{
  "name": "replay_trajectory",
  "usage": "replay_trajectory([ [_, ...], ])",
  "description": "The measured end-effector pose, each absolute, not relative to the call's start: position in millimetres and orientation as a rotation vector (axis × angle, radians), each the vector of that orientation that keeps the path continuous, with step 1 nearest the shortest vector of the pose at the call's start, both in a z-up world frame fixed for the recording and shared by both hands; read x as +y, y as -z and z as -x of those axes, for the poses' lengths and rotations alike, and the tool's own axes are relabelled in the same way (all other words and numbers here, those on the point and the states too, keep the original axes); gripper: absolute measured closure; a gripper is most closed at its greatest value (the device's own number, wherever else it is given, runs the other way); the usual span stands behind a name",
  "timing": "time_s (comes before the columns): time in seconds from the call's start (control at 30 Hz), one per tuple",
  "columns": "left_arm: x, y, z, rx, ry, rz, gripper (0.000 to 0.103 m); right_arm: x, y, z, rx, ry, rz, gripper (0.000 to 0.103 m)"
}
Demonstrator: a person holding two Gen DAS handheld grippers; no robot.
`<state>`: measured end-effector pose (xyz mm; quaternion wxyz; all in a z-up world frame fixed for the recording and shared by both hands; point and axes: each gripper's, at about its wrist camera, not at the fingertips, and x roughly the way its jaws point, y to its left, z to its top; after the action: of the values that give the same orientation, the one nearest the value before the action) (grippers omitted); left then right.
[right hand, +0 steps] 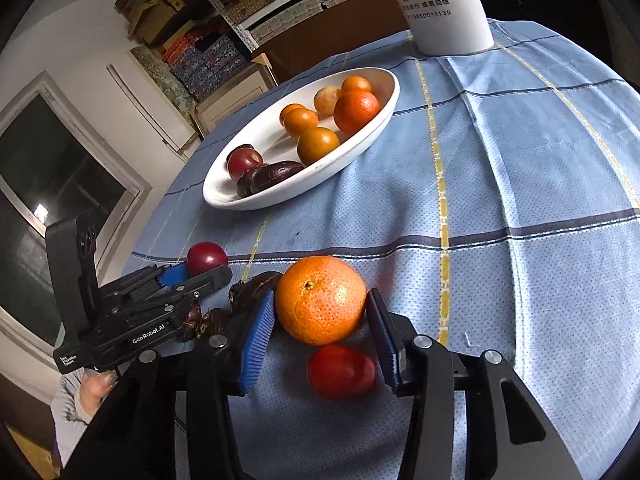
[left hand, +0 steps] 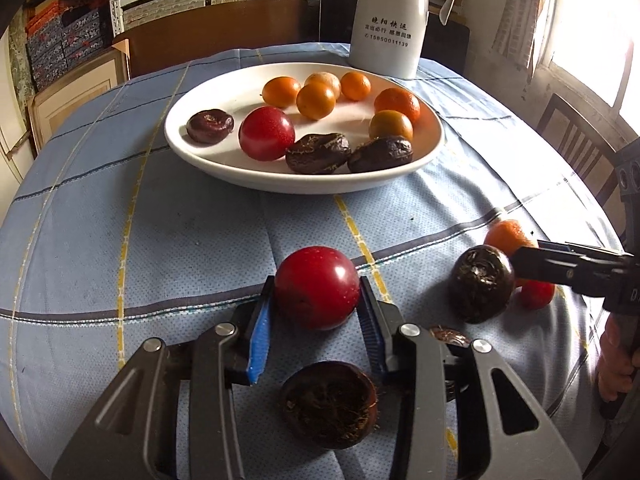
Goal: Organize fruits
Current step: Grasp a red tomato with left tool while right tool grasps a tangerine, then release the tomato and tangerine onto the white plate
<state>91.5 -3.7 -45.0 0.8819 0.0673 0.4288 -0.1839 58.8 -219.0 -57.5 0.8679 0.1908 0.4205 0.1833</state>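
Observation:
My left gripper (left hand: 316,284) is shut on a red round fruit (left hand: 316,286) that rests on the blue checked cloth, with a blue pad pressed on each side. Just behind it, between the finger arms, lies a dark brown water chestnut (left hand: 330,404). In the right wrist view my right gripper (right hand: 322,308) is shut on a large orange mandarin (right hand: 320,300), both pads against its sides. A small red fruit (right hand: 342,372) lies behind the mandarin, inside the jaws. The left gripper (right hand: 192,276) shows at the left there, with the red fruit (right hand: 208,258).
A white oval plate (left hand: 304,184) in the middle of the table holds several oranges, a red fruit and three dark chestnuts. Another dark chestnut (left hand: 480,284) lies between the grippers. A white jug (left hand: 386,20) stands behind the plate, and a wooden chair (left hand: 576,140) stands at the right.

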Motion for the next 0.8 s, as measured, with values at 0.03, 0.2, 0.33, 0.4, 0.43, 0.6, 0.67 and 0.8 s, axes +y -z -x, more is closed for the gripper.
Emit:
replay_trajectory([
  [0.03, -4, 45, -91, 0.892, 0.384, -0.143, 0.064, -218, 56, -57, 0.870, -0.377, -0.387, 0.056],
  [0.2, 0, 40, -90, 0.869, 0.371, -0.124, 0.065, -222, 48, -51, 0.807, -0.335, -0.370, 0.057],
  [0.33, 7, 19, -83, 0.780, 0.322, -0.116, 0.065, -231, 33, -44, 0.709, -0.256, -0.351, 0.057],
  [0.4, 8, 5, -85, 0.735, 0.303, -0.122, 0.065, -232, 25, -49, 0.691, -0.256, -0.355, 0.057],
  [0.43, 7, -1, -88, 0.720, 0.298, -0.126, 0.065, -231, 17, -54, 0.684, -0.257, -0.351, 0.057],
  [0.6, 4, -26, -124, 0.682, 0.290, -0.076, 0.065, -210, -20, -93, 0.635, -0.283, -0.332, 0.057],
  [0.67, 4, -27, -140, 0.679, 0.279, -0.047, 0.065, -199, -25, -114, 0.633, -0.288, -0.332, 0.057],
  [0.8, 7, -21, -171, 0.697, 0.258, -0.024, 0.065, -178, -16, -151, 0.666, -0.296, -0.318, 0.057],
])
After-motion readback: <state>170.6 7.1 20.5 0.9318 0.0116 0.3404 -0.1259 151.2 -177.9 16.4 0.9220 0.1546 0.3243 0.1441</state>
